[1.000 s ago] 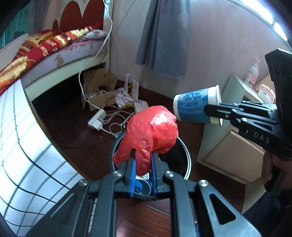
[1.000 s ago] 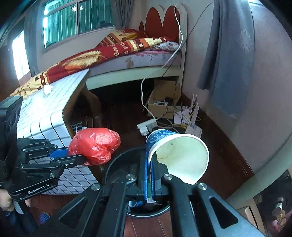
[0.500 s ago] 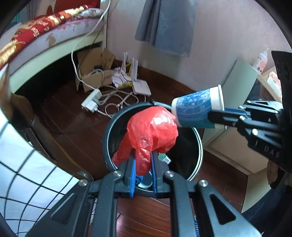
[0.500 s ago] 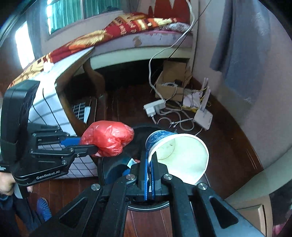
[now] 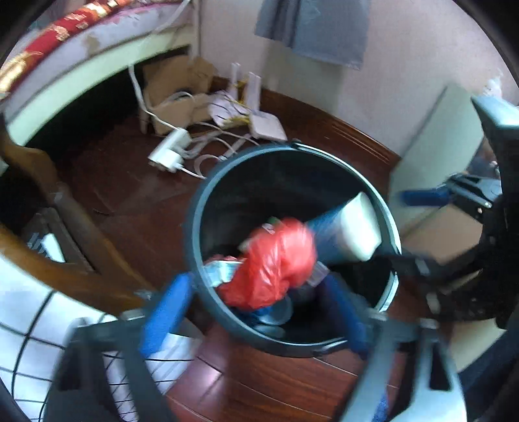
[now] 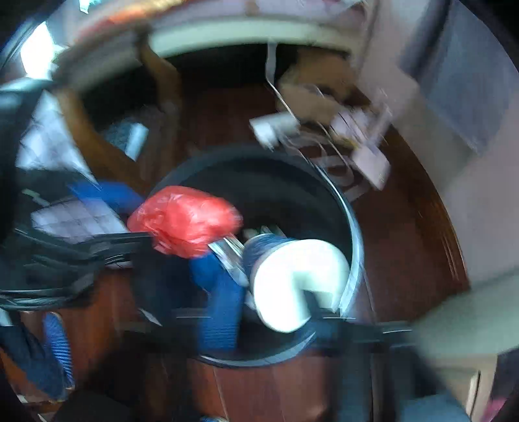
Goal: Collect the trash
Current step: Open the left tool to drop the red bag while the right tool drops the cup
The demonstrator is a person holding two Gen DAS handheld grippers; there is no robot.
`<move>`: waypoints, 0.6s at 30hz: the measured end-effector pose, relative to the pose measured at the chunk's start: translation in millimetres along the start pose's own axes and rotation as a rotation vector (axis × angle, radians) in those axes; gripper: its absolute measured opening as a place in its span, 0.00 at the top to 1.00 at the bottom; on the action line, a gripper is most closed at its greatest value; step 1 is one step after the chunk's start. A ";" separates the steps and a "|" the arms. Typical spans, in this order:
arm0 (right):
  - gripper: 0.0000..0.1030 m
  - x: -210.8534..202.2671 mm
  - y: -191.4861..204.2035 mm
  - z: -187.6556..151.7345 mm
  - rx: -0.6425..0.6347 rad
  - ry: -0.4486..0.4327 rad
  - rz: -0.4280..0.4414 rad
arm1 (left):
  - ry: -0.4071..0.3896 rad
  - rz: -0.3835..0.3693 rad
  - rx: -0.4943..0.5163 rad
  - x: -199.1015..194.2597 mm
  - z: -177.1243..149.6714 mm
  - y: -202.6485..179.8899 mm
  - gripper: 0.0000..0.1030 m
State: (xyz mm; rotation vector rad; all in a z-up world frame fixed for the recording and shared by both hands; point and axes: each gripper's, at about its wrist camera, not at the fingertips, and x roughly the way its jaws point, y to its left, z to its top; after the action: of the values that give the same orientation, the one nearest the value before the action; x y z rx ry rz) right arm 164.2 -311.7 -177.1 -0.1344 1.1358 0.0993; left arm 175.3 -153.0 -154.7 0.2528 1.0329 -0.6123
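While both grippers are held over the black bin (image 5: pixel 194 224), their jaws are spread wide, having just been opening, and nothing is clamped in either. The left gripper (image 5: pixel 256 311) is seen from its own camera with one blue finger (image 5: pixel 165 311) outside the near left rim and the other over the near right part of the opening. Between them, the red bag (image 5: pixel 275 263) is seen loose inside the bin, untouched by either pad, above a pile of other scraps (image 5: pixel 223 269) that cannot be made out through the blur. Just right of the bag, the blue paper cup (image 5: pixel 347 227) is seen on its side within the rim, its white mouth turned right, touching or nearly touching the bag.

The right gripper (image 6: pixel 275 292) is seen from its own camera with a blue finger (image 6: pixel 220 302) left of the cup (image 6: pixel 292 279) and the other, dark and blurred, at the right, near the rim. Whether the cup's mouth is still brushed by the right finger cannot be told. In the left view a blue fingertip of this gripper is shown beyond the right rim.

Beyond the bin, a power strip (image 5: pixel 168 152) and white cables are spread on the dark wooden floor (image 5: pixel 129 194), with cardboard (image 5: pixel 175 97) under the bed (image 5: pixel 65 74). A pale cabinet (image 5: pixel 434 155) is set at the right, and a grey cloth (image 5: pixel 311 29) is hung on the far wall.
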 end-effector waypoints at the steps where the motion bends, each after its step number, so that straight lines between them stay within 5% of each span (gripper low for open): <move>1: 0.00 1.2 -3.5 -1.6 0.008 0.005 -0.013 | -0.005 0.009 -0.005 -0.9 -2.5 2.1 0.10; 8: 0.00 4.2 -18.2 -5.5 0.054 0.024 -0.086 | 0.000 0.063 -0.039 2.3 -9.8 9.3 0.05; 18: 0.00 -7.3 -6.3 2.6 0.046 -0.002 -0.073 | -0.036 0.086 -0.040 -11.7 -12.5 7.4 0.05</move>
State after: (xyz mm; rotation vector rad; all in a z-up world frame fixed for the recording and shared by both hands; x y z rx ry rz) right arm 164.5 -317.6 -169.0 -0.1342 1.1290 0.0087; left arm 166.3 -137.0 -151.5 0.2490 0.9931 -0.5160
